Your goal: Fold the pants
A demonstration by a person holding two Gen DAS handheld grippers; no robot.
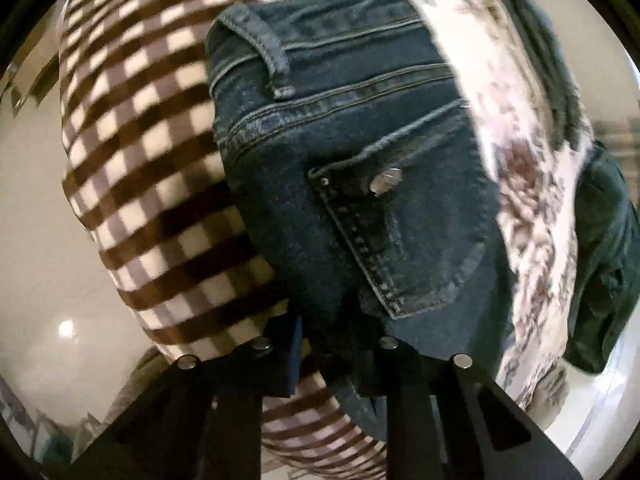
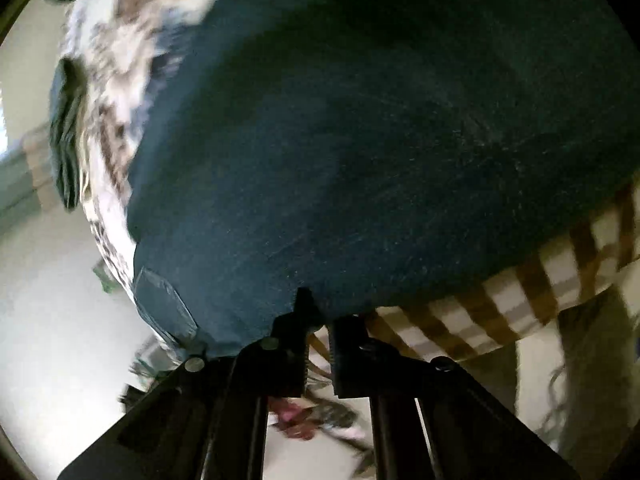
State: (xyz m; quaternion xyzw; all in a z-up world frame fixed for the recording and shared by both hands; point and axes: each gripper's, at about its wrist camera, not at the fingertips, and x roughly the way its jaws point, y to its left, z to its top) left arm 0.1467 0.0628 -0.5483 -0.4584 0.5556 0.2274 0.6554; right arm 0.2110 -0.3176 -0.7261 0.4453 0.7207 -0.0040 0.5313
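Left wrist view: jeans (image 1: 340, 168) lie on a brown checked cover (image 1: 132, 152) beside floral fabric (image 1: 520, 184); pale floor (image 1: 36, 208) beyond. Left gripper (image 1: 336, 356) pinches denim. Right gripper (image 2: 318, 344), nearly pressed together, apparently grips nothing; view blurred.

Checked blanket (image 1: 132, 184), floral cloth (image 1: 516, 176)

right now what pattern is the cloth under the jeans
Brown and cream checks on the cloth, clearest in the left wrist view.
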